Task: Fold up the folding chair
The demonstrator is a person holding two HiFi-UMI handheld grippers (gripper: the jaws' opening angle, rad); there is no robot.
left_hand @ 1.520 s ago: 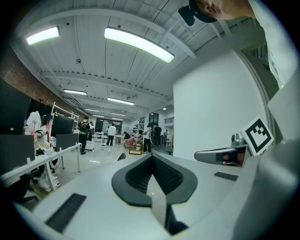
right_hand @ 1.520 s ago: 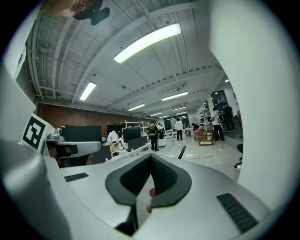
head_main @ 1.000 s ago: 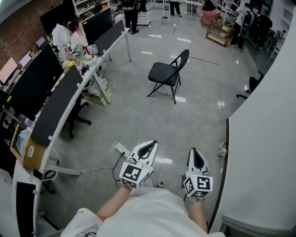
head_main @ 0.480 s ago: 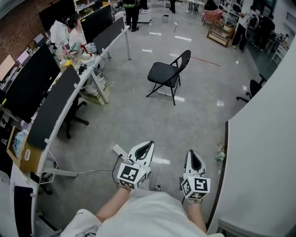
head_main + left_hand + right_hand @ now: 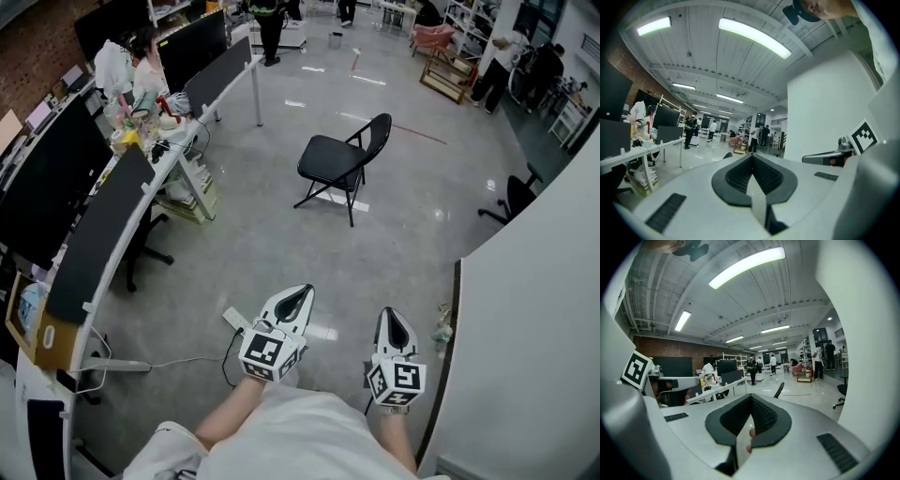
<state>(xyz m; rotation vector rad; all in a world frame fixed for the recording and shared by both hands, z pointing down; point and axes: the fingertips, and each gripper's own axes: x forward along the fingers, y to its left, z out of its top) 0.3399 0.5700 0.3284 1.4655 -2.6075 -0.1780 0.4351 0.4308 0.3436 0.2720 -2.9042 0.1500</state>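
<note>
A black folding chair [image 5: 342,161] stands unfolded on the grey floor, well ahead of me in the head view. Its backrest top [image 5: 778,390] peeks over the right gripper's jaws in the right gripper view, and a small dark tip of the chair [image 5: 727,155] shows in the left gripper view. My left gripper [image 5: 302,292] and right gripper [image 5: 392,314] are held side by side near my body, far short of the chair. Both are shut with nothing between their jaws.
A long desk row with black monitors [image 5: 103,202] runs along the left. A power strip [image 5: 234,320] with a cable lies on the floor by the left gripper. A white wall [image 5: 525,309] stands close on the right. A black office chair [image 5: 514,195] and several people stand farther off.
I have moved forward across the floor with both grippers carried along. The desk row and power strip have slid back toward me. Both grippers stay shut.
</note>
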